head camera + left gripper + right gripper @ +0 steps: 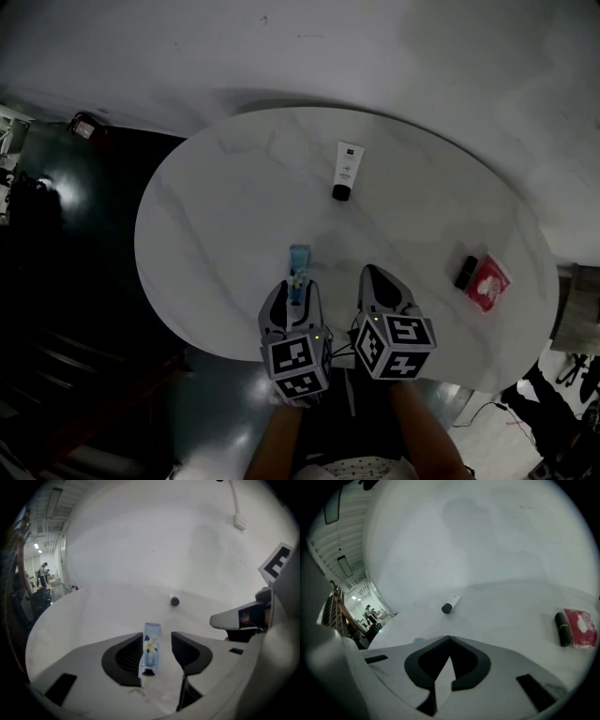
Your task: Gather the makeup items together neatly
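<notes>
Small tube (151, 648) lies on the table (216, 244) between the jaws of the left gripper (157, 637), hard by the left jaw and clear of the right one, cap end toward the gripper and far end poking out past the fingertips. Right gripper (450, 639) sits just right of the left one at the table's near edge; the capped tube (345, 171) lies well ahead of both, beyond the small tube, cap toward them. Stick (562, 629) and packet (581, 627) lie side by side off to the right gripper's right, the stick on the gripper's side, the packet beyond it.
</notes>
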The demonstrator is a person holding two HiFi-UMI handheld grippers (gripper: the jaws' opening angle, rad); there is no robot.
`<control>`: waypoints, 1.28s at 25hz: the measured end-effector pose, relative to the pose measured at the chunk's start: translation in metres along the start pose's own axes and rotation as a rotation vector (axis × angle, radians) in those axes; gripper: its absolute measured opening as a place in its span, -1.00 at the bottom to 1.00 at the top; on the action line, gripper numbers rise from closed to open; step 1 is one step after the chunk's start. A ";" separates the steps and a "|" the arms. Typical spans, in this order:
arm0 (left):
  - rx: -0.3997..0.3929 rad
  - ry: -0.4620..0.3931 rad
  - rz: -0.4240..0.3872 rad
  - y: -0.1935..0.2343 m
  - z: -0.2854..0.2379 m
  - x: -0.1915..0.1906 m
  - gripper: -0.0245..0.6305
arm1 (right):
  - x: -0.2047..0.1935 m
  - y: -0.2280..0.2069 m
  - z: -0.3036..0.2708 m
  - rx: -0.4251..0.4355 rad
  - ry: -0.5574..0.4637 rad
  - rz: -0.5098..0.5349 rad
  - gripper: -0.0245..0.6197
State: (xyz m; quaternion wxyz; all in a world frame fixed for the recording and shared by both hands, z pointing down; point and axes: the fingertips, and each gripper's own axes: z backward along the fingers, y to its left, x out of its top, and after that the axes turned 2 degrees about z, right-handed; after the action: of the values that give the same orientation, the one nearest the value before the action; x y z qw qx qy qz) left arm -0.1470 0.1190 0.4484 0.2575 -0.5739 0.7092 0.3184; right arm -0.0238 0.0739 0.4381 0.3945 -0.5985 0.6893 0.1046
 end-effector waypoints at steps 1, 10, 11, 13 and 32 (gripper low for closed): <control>0.003 0.004 0.003 0.001 -0.001 -0.001 -0.25 | -0.002 0.000 0.001 0.002 0.004 -0.002 -0.95; 0.022 0.049 -0.022 0.006 -0.015 -0.014 -0.25 | -0.015 0.000 0.002 0.013 0.023 -0.004 -0.95; 0.023 0.052 -0.020 0.006 -0.016 -0.015 -0.25 | -0.015 0.001 0.002 0.015 0.025 -0.001 -0.95; 0.025 0.059 -0.020 0.007 -0.018 -0.018 -0.25 | -0.016 0.002 0.001 0.018 0.028 0.004 -0.95; 0.090 0.091 -0.103 0.014 -0.021 -0.025 -0.34 | -0.020 -0.002 -0.003 0.002 0.040 -0.014 -0.94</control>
State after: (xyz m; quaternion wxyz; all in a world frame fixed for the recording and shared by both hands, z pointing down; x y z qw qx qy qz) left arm -0.1556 0.1221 0.4830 0.2664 -0.6113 0.7033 0.2463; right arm -0.0239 0.0864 0.4538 0.3820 -0.6050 0.6929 0.0893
